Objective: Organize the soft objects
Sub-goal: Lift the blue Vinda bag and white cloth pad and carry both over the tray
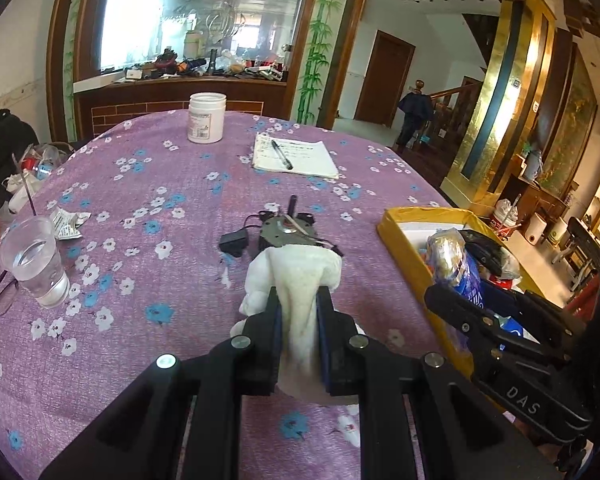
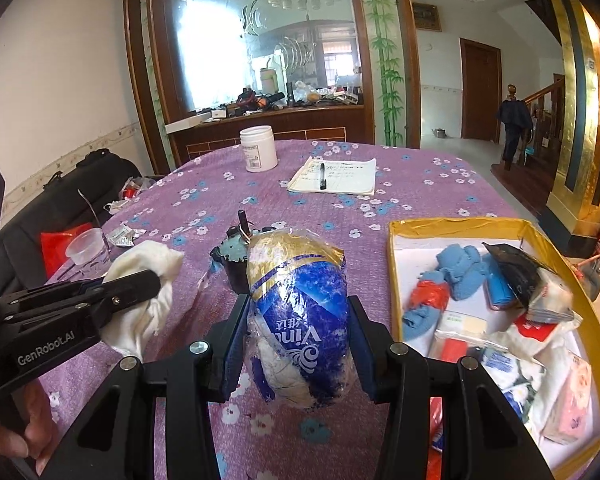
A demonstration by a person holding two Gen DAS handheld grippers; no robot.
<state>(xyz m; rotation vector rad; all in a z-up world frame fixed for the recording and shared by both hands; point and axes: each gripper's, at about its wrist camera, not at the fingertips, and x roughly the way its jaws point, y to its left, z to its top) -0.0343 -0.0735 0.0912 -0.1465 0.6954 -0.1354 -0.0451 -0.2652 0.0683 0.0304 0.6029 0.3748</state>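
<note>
My left gripper point(image 1: 298, 300) is shut on a white soft cloth point(image 1: 300, 276) and holds it above the purple flowered tablecloth point(image 1: 140, 184). The cloth also shows in the right wrist view point(image 2: 148, 276), held by the left gripper point(image 2: 156, 280). My right gripper point(image 2: 298, 312) is shut on a blue and gold tissue pack point(image 2: 300, 312), held above the table left of the yellow box point(image 2: 456, 226). In the left wrist view the right gripper point(image 1: 432, 292) holds the pack point(image 1: 456, 264) over the box point(image 1: 400, 236). The box holds several soft items, among them blue cloth point(image 2: 460, 268).
A small motor with wires point(image 1: 284, 232) lies ahead of the cloth. A plastic cup of water point(image 1: 36, 264), glasses point(image 1: 0, 296), a white jar point(image 1: 207, 118) and a notebook with pen point(image 1: 296, 156) stand on the table. A dark sofa point(image 2: 60, 200) is at left.
</note>
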